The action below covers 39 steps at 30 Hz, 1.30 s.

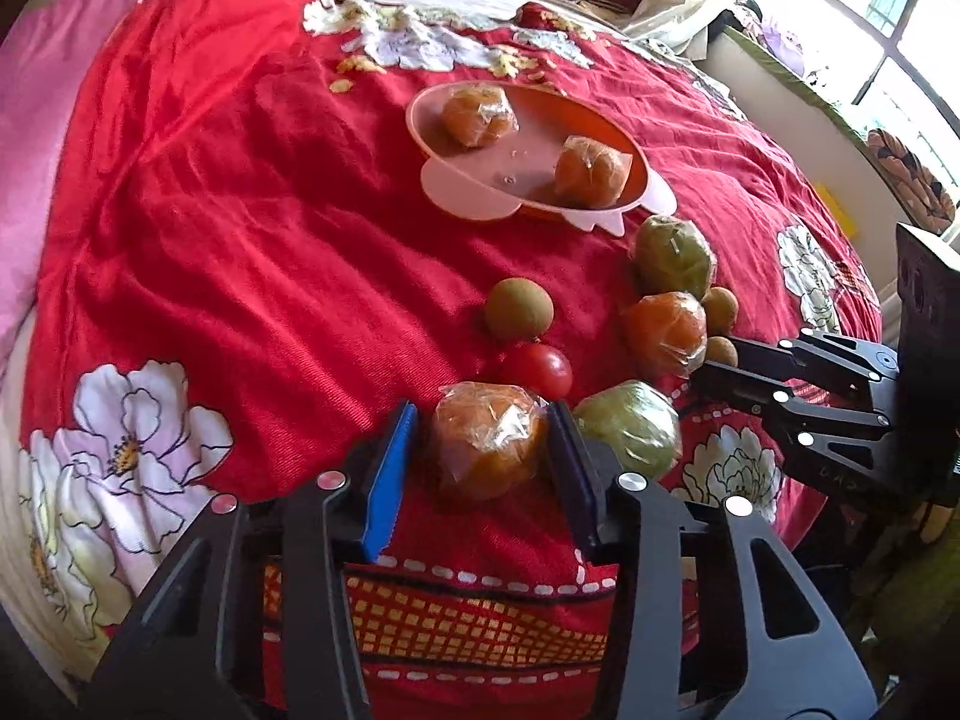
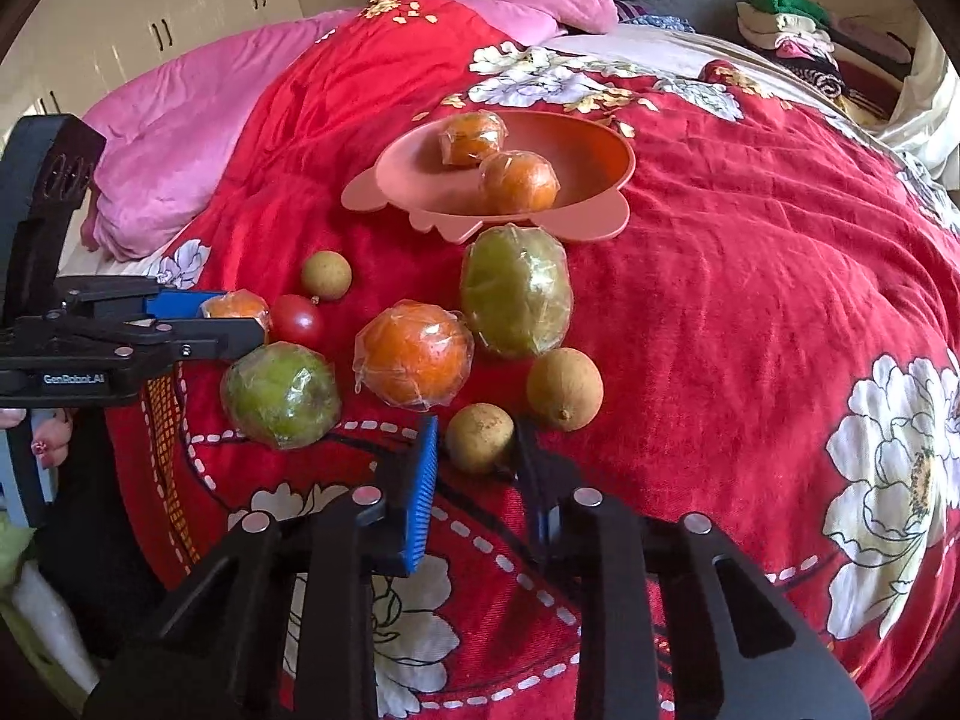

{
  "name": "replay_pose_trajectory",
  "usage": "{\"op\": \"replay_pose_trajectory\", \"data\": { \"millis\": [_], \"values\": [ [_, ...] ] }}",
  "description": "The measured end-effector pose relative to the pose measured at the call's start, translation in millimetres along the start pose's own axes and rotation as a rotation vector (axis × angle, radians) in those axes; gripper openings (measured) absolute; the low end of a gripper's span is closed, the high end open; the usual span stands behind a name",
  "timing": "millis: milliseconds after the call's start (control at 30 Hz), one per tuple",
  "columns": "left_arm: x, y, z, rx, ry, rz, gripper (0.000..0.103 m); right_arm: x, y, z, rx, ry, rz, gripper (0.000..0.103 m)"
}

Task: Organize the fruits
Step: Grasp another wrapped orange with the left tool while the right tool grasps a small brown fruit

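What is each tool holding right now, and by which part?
Left tool brackets the wrapped orange across its sides; right tool brackets a longan. Contact cannot be told.

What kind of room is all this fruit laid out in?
Most likely a bedroom. The fruit lies on a bed spread with a red floral blanket, a pink duvet is bunched at the far end, and folded clothes are stacked beside it.

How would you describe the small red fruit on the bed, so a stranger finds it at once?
Start at the orange dish on the red flowered blanket, then look at the fruit cluster nearer the camera. The cherry tomato lies at its left edge, beside the left gripper. It alone is glossy red and unwrapped.
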<state>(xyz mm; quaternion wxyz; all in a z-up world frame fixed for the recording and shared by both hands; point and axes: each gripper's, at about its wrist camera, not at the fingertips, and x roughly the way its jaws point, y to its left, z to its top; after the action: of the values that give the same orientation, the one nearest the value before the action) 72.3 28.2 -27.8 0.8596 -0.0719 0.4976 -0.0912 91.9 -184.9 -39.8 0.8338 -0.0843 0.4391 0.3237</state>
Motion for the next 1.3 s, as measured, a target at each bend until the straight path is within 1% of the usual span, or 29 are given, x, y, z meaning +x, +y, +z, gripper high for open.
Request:
{"op": "replay_pose_trajectory", "data": {
  "millis": [200, 533, 933, 1300],
  "values": [
    [6.1, 0.2, 1.2, 0.009, 0.013, 0.001, 0.032, -3.7, -1.0, 0.3, 0.012, -0.008, 0.004, 0.022],
    [-8.3, 2.8, 4.3, -0.013, -0.006, -0.025, 0.032, -19.6, -4.2, 3.5, 0.031, -0.041, 0.005, 0.022],
    [-21.5, 8.8, 28.5, -0.037, -0.064, -0.013, 0.032, -35.3, -8.2, 18.9, 0.030, -0.094, -0.008, 0.022],
    [-17.4, 7.3, 42.7, -0.041, -0.071, -0.018, 0.032, -40.3, -12.6, 36.5, 0.024, -0.133, -0.019, 0.022]
  ]
}}
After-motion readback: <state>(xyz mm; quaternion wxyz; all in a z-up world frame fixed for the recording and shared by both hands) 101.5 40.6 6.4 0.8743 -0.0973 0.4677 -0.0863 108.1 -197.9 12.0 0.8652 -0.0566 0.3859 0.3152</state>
